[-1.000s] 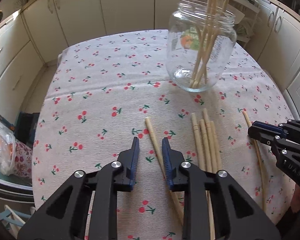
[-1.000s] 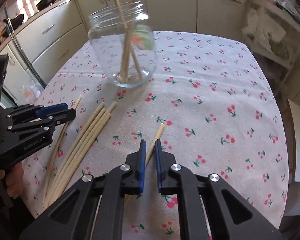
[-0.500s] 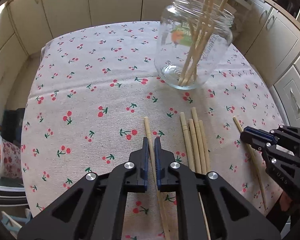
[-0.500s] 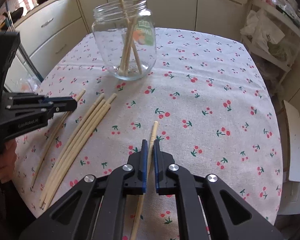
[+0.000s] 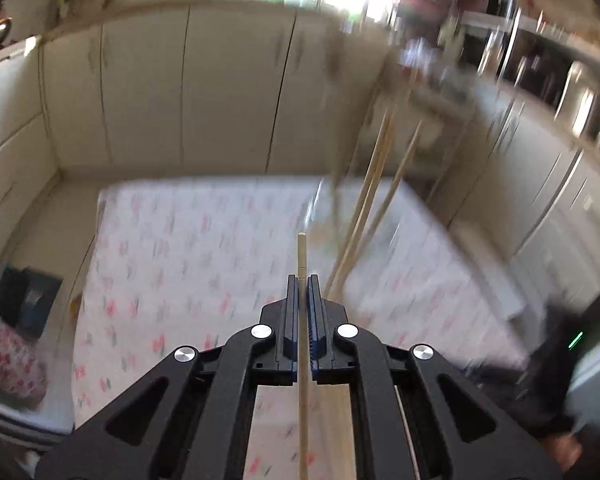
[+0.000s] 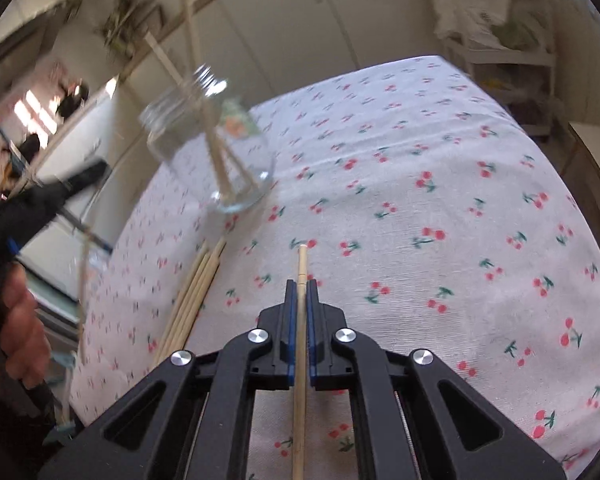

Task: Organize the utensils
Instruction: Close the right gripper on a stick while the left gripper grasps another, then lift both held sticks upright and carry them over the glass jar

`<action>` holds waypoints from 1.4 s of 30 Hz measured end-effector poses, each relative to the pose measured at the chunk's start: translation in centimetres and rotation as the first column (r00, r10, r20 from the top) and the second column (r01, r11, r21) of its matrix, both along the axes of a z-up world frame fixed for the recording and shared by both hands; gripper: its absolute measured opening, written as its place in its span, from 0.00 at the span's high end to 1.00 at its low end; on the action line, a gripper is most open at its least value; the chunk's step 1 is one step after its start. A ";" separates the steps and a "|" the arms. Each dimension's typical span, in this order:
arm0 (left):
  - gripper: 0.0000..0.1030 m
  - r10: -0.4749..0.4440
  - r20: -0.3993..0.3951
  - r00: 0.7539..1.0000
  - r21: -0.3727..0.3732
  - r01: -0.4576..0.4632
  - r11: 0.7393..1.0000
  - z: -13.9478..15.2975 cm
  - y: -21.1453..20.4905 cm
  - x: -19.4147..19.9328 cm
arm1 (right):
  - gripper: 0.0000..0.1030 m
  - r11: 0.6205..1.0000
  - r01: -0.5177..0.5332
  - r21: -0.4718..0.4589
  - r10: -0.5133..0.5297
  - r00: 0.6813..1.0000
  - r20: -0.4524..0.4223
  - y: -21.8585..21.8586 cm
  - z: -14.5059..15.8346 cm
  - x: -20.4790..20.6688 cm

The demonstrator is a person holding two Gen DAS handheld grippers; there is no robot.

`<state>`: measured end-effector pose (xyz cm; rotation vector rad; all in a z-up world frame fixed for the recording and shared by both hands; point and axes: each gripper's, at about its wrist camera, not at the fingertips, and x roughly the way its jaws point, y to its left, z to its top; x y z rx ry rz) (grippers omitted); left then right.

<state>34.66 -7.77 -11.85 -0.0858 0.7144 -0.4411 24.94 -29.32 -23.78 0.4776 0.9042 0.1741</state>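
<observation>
My left gripper point(image 5: 301, 280) is shut on a wooden chopstick point(image 5: 301, 252) that runs between its blue pads and pokes out past the tips, lifted over the cherry-print tablecloth point(image 5: 172, 264). The picture is blurred; the glass jar's chopsticks point(image 5: 374, 184) rise ahead to the right. My right gripper point(image 6: 300, 284) is shut on another chopstick point(image 6: 302, 264), held just above the cloth. The glass jar point(image 6: 216, 156) with several chopsticks stands ahead on the left. A bundle of loose chopsticks point(image 6: 198, 292) lies on the cloth left of the right gripper.
Cream kitchen cabinets point(image 5: 180, 92) ring the table. A hand point(image 6: 20, 328) holding the other black gripper shows at the left edge of the right wrist view. White shelves point(image 6: 496, 40) stand past the table's far right corner. A patterned bag point(image 5: 8, 356) lies low at the left.
The left gripper closed on a chopstick and lifted it off the cloth, tilting up toward the cabinets. The right gripper tightened on its chopstick, raised it slightly and rolled.
</observation>
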 end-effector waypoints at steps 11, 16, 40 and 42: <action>0.96 0.197 0.309 0.930 -0.243 -0.123 0.962 7.6 -1.0 2.0 | 0.95 0.994 0.100 0.053 -0.103 0.994 0.044 -2.0 0.5 -0.5; 0.96 0.260 0.368 0.893 -0.291 -0.156 0.944 9.4 -2.1 3.4 | 0.95 0.991 0.107 0.076 -0.110 0.993 0.038 -2.4 0.2 -0.6; 0.96 0.252 0.473 0.844 -0.138 -0.212 0.968 3.1 -6.0 4.6 | 0.95 0.966 0.194 0.170 -0.208 0.975 0.073 -4.6 0.6 -1.5; 0.96 0.240 0.465 0.852 -0.117 -0.210 0.971 2.6 -5.8 4.4 | 0.95 0.964 0.199 0.175 -0.217 0.972 0.090 -4.7 1.1 -1.5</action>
